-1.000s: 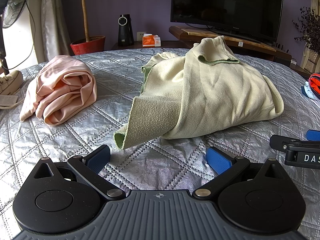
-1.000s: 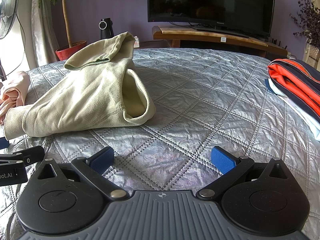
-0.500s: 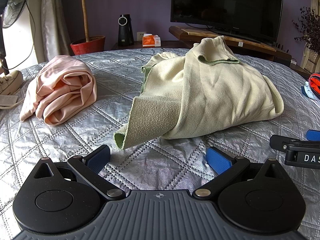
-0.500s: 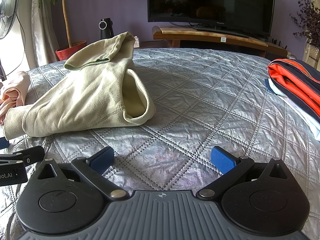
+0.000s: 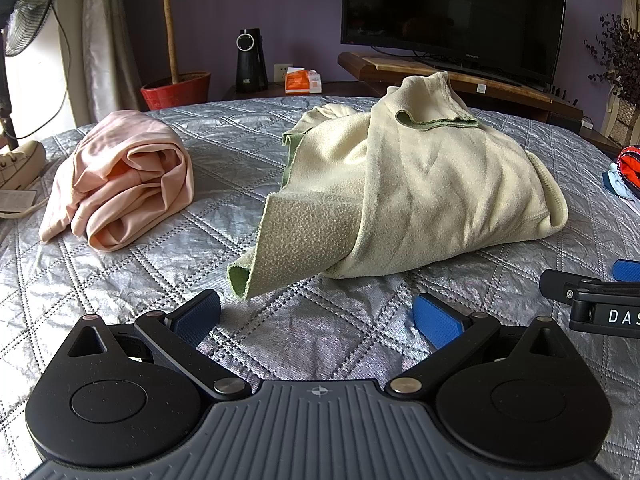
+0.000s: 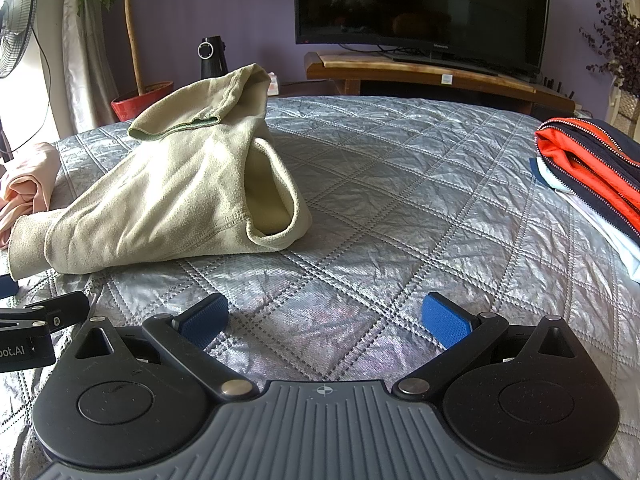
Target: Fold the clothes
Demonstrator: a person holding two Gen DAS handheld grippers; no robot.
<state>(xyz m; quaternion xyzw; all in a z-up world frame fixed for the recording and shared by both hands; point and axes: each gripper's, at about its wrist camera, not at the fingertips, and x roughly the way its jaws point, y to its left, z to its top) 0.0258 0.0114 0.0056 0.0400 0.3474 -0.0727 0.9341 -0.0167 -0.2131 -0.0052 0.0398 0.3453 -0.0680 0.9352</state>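
Left wrist view: pale green fleece garment point(image 5: 420, 188) lies crumpled, unfolded.

White capital letters "DAS", cut off by the frame edge, stand on the black body of the right gripper point(image 5: 600, 304) at the right edge of the left wrist view. At the left edge of the right wrist view, white letters "bot.AI" mark the black body of the left gripper point(image 6: 24, 344). Small lettering on the black flat-screen television point(image 5: 452, 12) is too small to read.
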